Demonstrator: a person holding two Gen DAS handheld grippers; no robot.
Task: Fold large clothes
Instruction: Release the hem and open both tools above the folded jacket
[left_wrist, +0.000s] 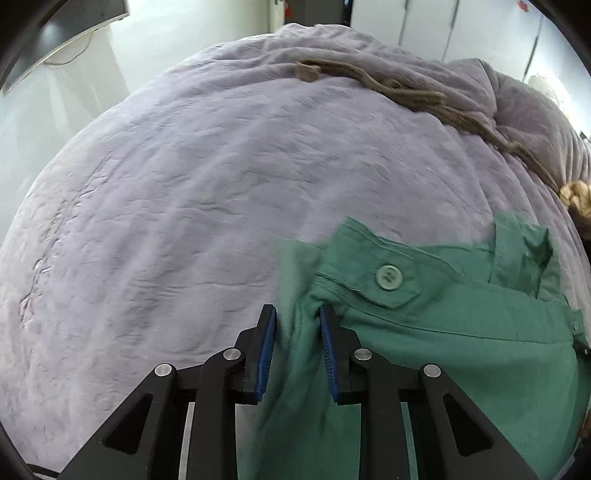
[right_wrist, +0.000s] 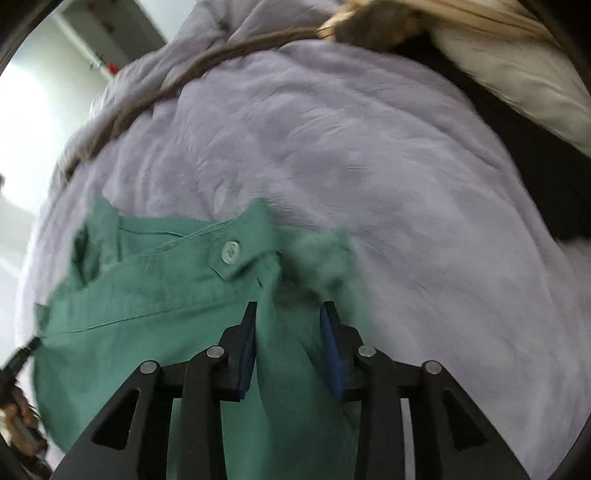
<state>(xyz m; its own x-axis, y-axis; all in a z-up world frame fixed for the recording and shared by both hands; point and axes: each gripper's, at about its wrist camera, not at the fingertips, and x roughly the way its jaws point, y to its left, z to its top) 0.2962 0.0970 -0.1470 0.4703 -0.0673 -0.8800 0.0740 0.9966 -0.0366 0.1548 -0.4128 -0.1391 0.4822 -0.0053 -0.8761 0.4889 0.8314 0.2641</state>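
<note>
No readable brand, label or writing in either view, and no containers. One green garment (left_wrist: 424, 343), w/ a buttoned tab and one round green button (left_wrist: 388, 276), lies at the near edge of a bed covered by a wrinkled lilac duvet (left_wrist: 207, 192).

Left wrist view: the left tool (left_wrist: 297, 317), black w/ two blue pads, has its fingers part-spread w/ a bunched fold of the green cloth between them. The right pad touches the fabric; the left pad sits just beside it, so a firm pinch can't be confirmed. One brown knitted strip (left_wrist: 413, 98) lies across the far side of the duvet.

Right wrist view: the right tool (right_wrist: 289, 314) is also part-spread, green garment (right_wrist: 155, 280) running between its blue pads; grip can't be told, cloth blurred there. Same button (right_wrist: 231, 252) just ahead of the fingers. One cream pillow (right_wrist: 517, 62) at upper right.
</note>
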